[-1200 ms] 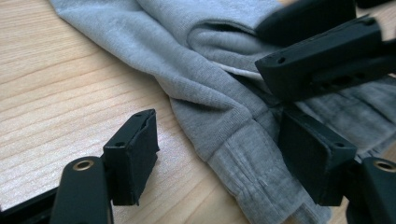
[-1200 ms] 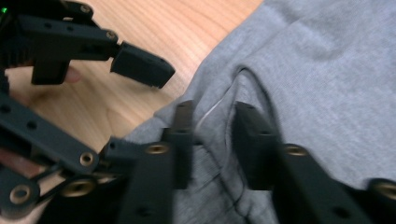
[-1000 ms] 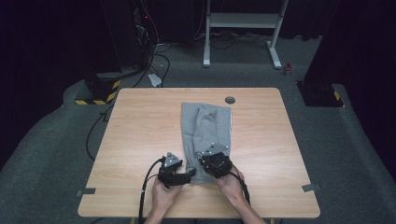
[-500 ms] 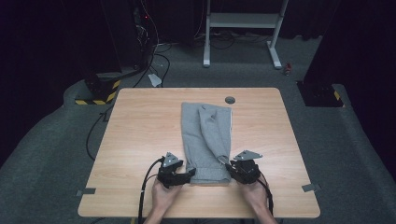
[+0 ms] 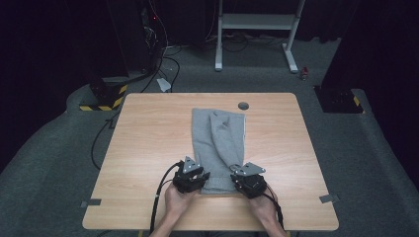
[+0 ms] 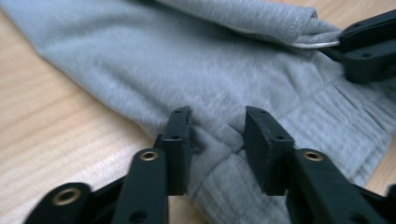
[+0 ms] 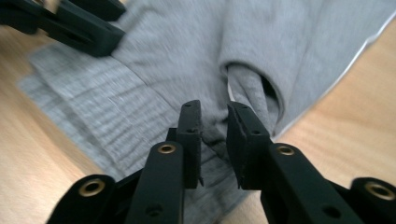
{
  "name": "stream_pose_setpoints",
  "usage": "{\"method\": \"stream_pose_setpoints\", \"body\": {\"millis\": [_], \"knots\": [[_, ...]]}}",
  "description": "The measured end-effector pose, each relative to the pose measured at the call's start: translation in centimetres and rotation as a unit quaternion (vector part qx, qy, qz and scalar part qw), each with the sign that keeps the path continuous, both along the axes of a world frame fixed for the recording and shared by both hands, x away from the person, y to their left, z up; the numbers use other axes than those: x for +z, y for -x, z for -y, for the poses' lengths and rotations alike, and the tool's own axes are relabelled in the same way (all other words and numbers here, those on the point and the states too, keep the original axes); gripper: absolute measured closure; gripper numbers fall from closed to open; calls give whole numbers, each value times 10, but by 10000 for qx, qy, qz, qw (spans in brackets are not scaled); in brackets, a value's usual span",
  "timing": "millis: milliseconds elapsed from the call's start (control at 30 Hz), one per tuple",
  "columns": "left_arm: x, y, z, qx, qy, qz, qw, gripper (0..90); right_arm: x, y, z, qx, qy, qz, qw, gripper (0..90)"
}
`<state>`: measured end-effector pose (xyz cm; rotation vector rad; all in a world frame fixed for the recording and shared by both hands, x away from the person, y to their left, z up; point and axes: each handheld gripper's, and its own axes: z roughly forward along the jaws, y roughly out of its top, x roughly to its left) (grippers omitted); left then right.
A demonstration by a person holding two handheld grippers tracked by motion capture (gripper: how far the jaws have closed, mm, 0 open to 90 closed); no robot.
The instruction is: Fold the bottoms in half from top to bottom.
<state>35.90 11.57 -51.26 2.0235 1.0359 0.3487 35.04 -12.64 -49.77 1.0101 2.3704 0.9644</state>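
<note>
1. Garment position: grey sweatshirt (image 5: 218, 148), folded into a long strip, lies on the wooden table (image 5: 143, 148); its long axis runs from the near edge away toward the far edge, and its ribbed hem is the near end.
2. Left gripper (image 5: 191, 177) sits at the near left corner of the hem. In the left gripper view a raised pleat of hem (image 6: 219, 144) stands between the jaws, which have just been closing on it; the pads appear to press the fold, though blur leaves the contact slightly uncertain.
3. Right gripper (image 5: 248, 181) sits at the near right corner. In the right gripper view the jaws stand narrow, having just closed further, with a ridge of cloth (image 7: 214, 135) caught between them beside the folded-in sleeve cuff (image 7: 254, 91).
4. Governing relation: both hands are at the same short end, one per corner, equally near; the whole length of the strip lies ahead of them. A fold would probably carry this hem forward along the long axis.
5. Materials: soft, matt fleece knit, limp and easily creased; hem and cuff closely ribbed; a pale edge (image 5: 244, 129) runs along the right side. Tabletop smooth, light wood grain.
</note>
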Motion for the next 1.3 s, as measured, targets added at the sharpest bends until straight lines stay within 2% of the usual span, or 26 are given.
{"method": "stream_pose_setpoints", "body": {"millis": [33, 100, 233, 300, 400, 467, 533, 633, 700, 733, 833, 933, 1033, 1133, 1300], "knots": [[0, 1, 0, -31, -48, -18, 10000, 671, -2, 0, 3, -16, -59, -35, 10000, 775], [1, 3, 0, -90, -118, -68, 9999, 687, -3, 3, 7, -49, 84, -17, 10000, 801], [-1, 17, -4, -172, -41, -129, 9998, 693, -9, 13, 18, 17, 218, -58, 9997, 821], [-1, 26, -6, -225, 107, -236, 9994, 692, -11, 20, 25, 71, 100, -147, 9998, 820], [2, 35, -6, -274, 119, -250, 9992, 667, -8, 28, 26, 157, 71, -206, 9996, 814], [8, 35, -9, -243, 198, -200, 9993, 598, -1, 31, 24, 233, 55, -83, 9997, 780], [15, 32, -11, -164, 259, -53, 9995, 558, 9, 31, 20, 267, -108, 90, 9995, 739], [21, 20, -12, 30, 180, 65, 9998, 520, 24, 23, 6, 282, -193, 288, 9990, 646], [20, 9, -11, 195, 45, 38, 9998, 504, 29, 16, -6, 283, -173, 401, 9986, 605], [18, 3, -11, 260, -12, 29, 9997, 499, 29, 11, -13, 272, -119, 416, 9987, 587], [11, -9, -12, 445, -130, -26, 9989, 486, 22, -6, -33, 220, 368, 404, 9983, 563], [4, -15, -11, 514, -349, -46, 9981, 462, 12, -17, -42, 150, 542, 247, 9981, 580], [-2, -16, -8, 463, -567, -34, 9973, 449, 5, -23, -43, 67, 678, 65, 9977, 691], [-4, -17, -7, 447, -613, -6, 9971, 436, 6, -27, -37, 115, 582, -32, 9982, 793], [-8, -16, -8, 447, -535, 50, 9976, 422, 17, -34, -15, -92, 105, -69, 9999, 817]]}}
